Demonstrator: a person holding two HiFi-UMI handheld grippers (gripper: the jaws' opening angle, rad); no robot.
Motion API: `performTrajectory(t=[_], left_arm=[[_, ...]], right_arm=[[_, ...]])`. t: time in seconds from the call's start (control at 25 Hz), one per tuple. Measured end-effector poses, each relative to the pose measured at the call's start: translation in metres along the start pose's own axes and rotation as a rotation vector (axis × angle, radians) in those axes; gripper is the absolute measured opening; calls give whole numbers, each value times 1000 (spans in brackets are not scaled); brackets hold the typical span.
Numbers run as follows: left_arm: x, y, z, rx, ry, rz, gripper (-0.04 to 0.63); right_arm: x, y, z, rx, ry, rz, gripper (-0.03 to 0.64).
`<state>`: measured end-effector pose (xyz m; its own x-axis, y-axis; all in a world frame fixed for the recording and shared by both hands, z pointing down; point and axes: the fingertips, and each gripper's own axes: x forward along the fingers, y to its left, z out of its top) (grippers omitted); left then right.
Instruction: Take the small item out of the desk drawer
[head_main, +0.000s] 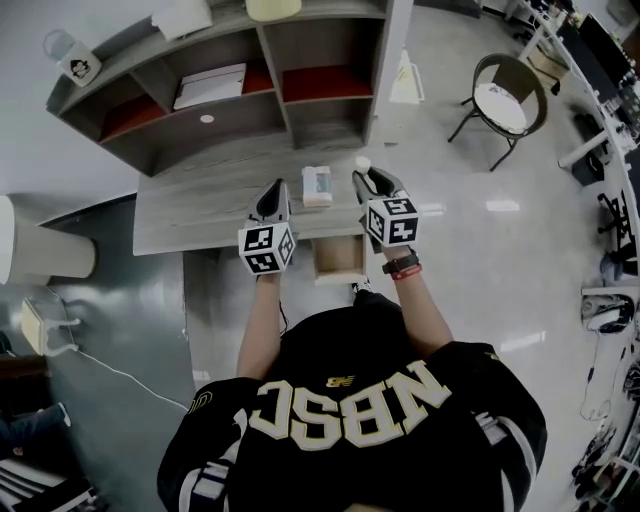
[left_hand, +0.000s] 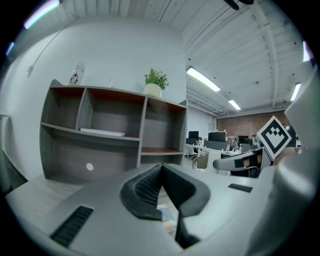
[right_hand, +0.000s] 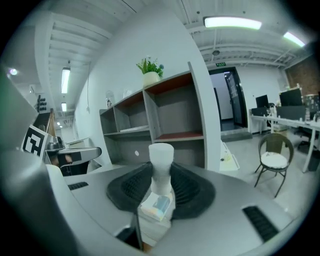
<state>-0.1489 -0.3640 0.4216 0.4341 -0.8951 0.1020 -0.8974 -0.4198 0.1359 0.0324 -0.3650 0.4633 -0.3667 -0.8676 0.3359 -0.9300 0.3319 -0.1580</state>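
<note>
Above the desk (head_main: 190, 225), in front of the shelf unit (head_main: 300, 120), the person holds both grippers up at about the same height. The right gripper (right_hand: 161, 175) has its 2 jaws closed on a small white item (right_hand: 161, 159), a stubby thing like a little bottle, which stands upright between the pads with its top poking above them. The left gripper (left_hand: 161, 169) is empty, and its jaws meet at the tips with nothing between them.

The main step looks done: the item is out of the drawer (head_main: 338, 258) and held in the air over the front part of the desk, near a small box (head_main: 318, 186) that lies there. The drawer hangs open below the desk edge, between the person's forearms; from the head view I cannot tell whether anything else lies in it.

What is left, as I judge it, is to set the item down somewhere on the desk and let go. Pushing the drawer shut may follow, and the free left gripper is well placed for that.
</note>
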Motion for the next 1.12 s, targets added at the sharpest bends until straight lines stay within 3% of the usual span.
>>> performTrajectory(t=[0.28,0.6,1.12], left_arm=[[7,-7,49,48,-94,3,9],[5,-17,92,84,-174,5,9],[-1,-28,95,80,-190,-2,9]], right_arm=[[-9,-3,65,-65,-134,-22,123],[-29,-12,111,-138,-264,-95,123],[-41,-4,113,-143,-291,-81,123]])
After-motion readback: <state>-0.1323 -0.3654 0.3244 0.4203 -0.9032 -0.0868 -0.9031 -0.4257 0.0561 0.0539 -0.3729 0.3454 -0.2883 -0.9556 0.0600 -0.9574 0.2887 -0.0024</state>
